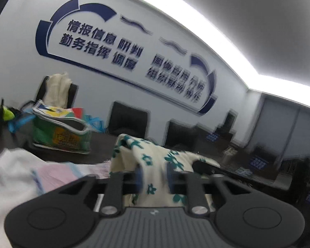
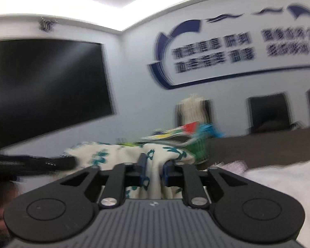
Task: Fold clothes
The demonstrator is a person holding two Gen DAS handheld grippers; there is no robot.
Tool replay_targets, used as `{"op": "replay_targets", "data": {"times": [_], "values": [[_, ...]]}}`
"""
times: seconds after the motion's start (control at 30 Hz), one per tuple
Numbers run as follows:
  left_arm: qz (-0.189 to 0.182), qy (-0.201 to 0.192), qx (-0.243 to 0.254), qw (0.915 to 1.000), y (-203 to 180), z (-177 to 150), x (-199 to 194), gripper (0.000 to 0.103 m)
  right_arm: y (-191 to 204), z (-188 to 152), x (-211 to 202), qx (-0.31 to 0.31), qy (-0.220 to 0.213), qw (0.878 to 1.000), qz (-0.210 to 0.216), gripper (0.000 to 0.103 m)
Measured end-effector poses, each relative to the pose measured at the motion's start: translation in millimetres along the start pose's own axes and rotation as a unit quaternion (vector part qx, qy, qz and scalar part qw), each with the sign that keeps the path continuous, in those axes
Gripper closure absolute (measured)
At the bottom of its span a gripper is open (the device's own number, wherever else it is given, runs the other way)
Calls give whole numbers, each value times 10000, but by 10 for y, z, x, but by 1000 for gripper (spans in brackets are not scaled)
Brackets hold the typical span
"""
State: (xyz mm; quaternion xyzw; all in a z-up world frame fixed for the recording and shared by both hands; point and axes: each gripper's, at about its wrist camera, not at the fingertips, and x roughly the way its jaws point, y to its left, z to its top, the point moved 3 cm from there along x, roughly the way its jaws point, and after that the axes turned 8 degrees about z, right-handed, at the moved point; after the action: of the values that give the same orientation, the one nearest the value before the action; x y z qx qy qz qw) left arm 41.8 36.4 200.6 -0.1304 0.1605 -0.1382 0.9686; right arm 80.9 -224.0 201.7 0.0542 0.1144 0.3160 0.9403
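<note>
Cream teal-flowered garment (image 1: 155,161) bunched, draped

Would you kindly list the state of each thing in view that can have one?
left gripper: shut on the floral garment.
right gripper: shut on the floral garment.
floral garment: lifted, bunched, draped over both grippers.
colourful bag: upright on the table, top open.
wall screen: dark, off.
pink-and-white cloth: lying on the table.
</note>
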Motion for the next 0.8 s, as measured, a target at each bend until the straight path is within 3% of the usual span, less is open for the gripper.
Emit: {"op": "replay_targets", "data": {"times": [0.03, 0.07, 0.1, 0.13, 0.2, 0.23, 0.33, 0.4, 0.47, 0.53, 0.57, 0.63, 0.67, 0.7, 0.73, 0.77, 0.8], "values": [[253, 166, 71, 9995, 71, -37, 203, 48, -46, -49, 248, -188, 203, 9989, -367, 56], [620, 369, 26, 9974, 164, -149, 346, 50, -93, -127, 457, -368, 445, 9955, -751, 43], [943, 623, -33, 9936, 288, -307, 430, 50, -142, -265, 596, -533, 763, 9888, -1166, 43], [1040, 792, -22, 9914, 407, -501, 436, 50, -184, -401, 674, -658, 997, 9825, -1431, 43], [936, 961, -57, 9910, 580, -879, 362, 47, -217, -711, 508, -599, 1064, 9867, -1070, 37], [929, 1121, -114, 9893, 645, -1070, 303, 46, -229, -875, 398, -531, 1077, 9895, -809, 29], [847, 1636, -190, 9827, 725, -1495, 254, 46, -294, -1298, 81, -221, 1268, 9905, -475, 28], [812, 1721, -311, 9812, 656, -1600, 312, 46, -286, -1499, 0, -160, 1357, 9895, -482, 28], [876, 1565, 169, 9836, 463, -1621, 397, 38, -267, -1623, 12, -328, 1487, 9864, -620, 28], [1393, 1716, 765, 9723, 243, -1660, 612, 39, -340, -1716, 186, -559, 1650, 9802, -945, 28], [1662, 1831, 980, 9640, 163, -1699, 736, 41, -420, -1753, 289, -580, 1753, 9763, -1127, 30], [1749, 1952, 969, 9602, 78, -1787, 883, 50, -650, -1813, 470, -219, 1942, 9722, -1289, 41], [1706, 1978, 1000, 9601, 99, -1860, 920, 64, -761, -1867, 538, 59, 2028, 9715, -1225, 56], [1761, 1988, 1032, 9586, 91, -1925, 931, 72, -858, -1924, 579, 344, 2085, 9709, -1123, 64], [1834, 1891, 1063, 9588, 52, -1947, 929, 88, -913, -1962, 570, 601, 2076, 9715, -974, 78], [1894, 1839, 1210, 9569, -21, -1947, 826, 103, -936, -1953, 568, 776, 2041, 9720, -868, 101], [1811, 1734, 1209, 9605, -48, -1893, 761, 103, -929, -1923, 545, 884, 1992, 9728, -785, 101]]}}
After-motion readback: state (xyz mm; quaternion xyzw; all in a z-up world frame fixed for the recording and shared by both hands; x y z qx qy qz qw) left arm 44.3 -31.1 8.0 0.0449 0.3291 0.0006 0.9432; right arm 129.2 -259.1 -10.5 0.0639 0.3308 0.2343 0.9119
